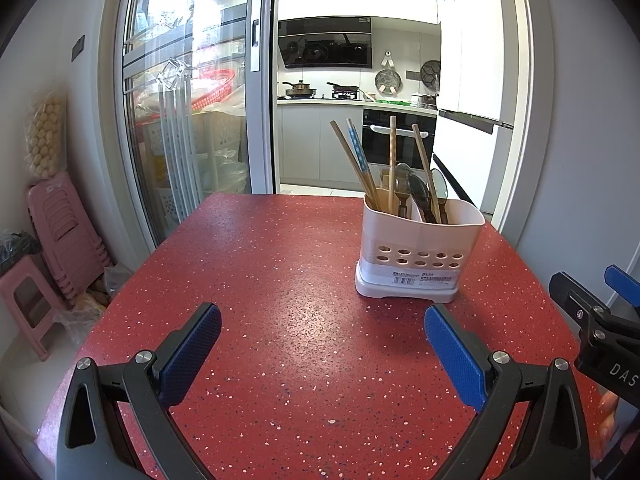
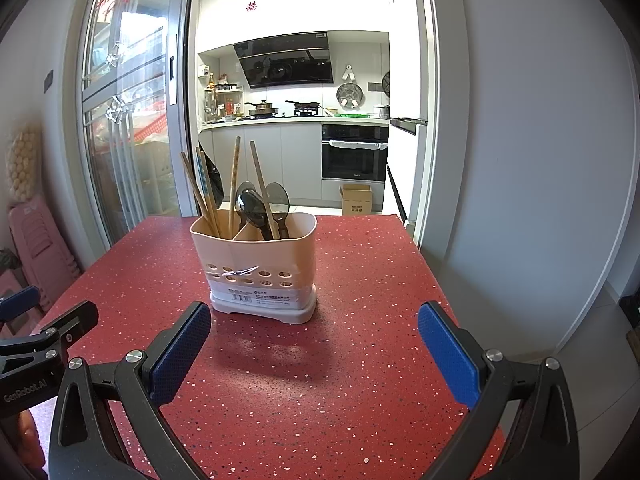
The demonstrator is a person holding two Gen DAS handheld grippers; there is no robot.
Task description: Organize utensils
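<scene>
Two grippers hang over the red table point(image 2: 360, 264), and both are spread wide with nothing between their blue pads. The holder point(image 2: 256, 264) is the thing to look from. It is a pale box with holes low on its front and a wall in the middle that makes two sides.

All the utensils I can see are already in the holder. The chopsticks point(image 2: 206, 192) stand in its left side, long and thin, pointing up and leaning a little. The spoons point(image 2: 256, 206) stand in its right side with their round ends up, and one stick seems to lean among them, though it is hard to be sure from here. No loose utensil shows on the table around the holder.

The right gripper point(image 2: 314, 354) is nearer to the holder, which stands straight ahead of it and a bit to its left. The left gripper point(image 1: 322, 354) is farther off, and the holder stands ahead of it and to its right.

This could be a tidy holder at the end, or one waiting to be sorted. A grab would have to come down from above, since everything stands upright.
</scene>
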